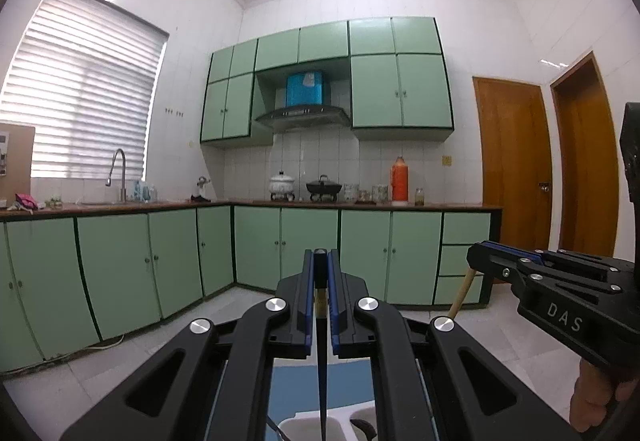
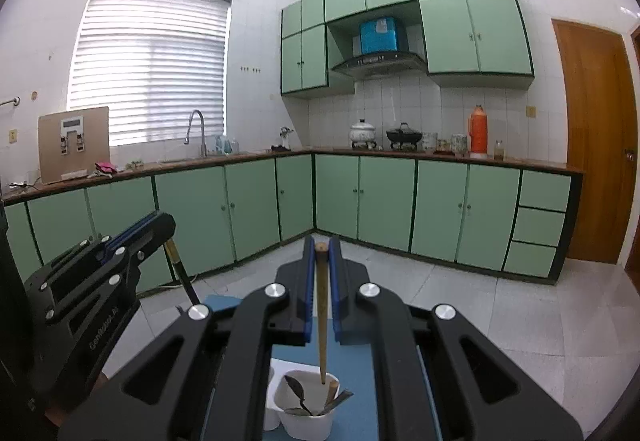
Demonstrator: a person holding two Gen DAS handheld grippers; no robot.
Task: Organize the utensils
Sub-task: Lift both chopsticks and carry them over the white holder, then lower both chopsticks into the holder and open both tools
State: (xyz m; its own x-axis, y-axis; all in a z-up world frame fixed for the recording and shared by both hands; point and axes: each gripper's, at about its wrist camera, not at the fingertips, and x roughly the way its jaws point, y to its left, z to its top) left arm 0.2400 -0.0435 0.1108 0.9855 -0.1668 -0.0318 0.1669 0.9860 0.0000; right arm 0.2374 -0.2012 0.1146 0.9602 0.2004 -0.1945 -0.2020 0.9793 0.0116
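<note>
The left gripper (image 1: 321, 273) has its jaws drawn nearly together, with only a narrow gap between the blue pads (image 1: 308, 297). In that gap it grips a dark chopstick (image 1: 321, 361) near its blunt top end. The stick hangs straight down from the pads, and its thin tip reaches a white holder (image 1: 340, 423) at the bottom of the left wrist view. Whether the tip touches the holder or only hovers over it cannot be told.

The right gripper (image 2: 321, 273) is clamped the same way, jaws close with a slim gap, and it holds a light wooden chopstick (image 2: 322, 321) by its upper end. This stick also points down, with its lower tip inside the round white cup (image 2: 308, 419) of the holder. The cup already contains a dark spoon (image 2: 298, 391), another wooden stick (image 2: 331, 393) and a grey metal piece leaning against the rim.

The holder stands on a blue mat (image 2: 356, 369) below both grippers. A second white compartment (image 2: 271, 413) sits just left of the cup, touching it. The two grippers are held side by side, near each other but apart.
</note>
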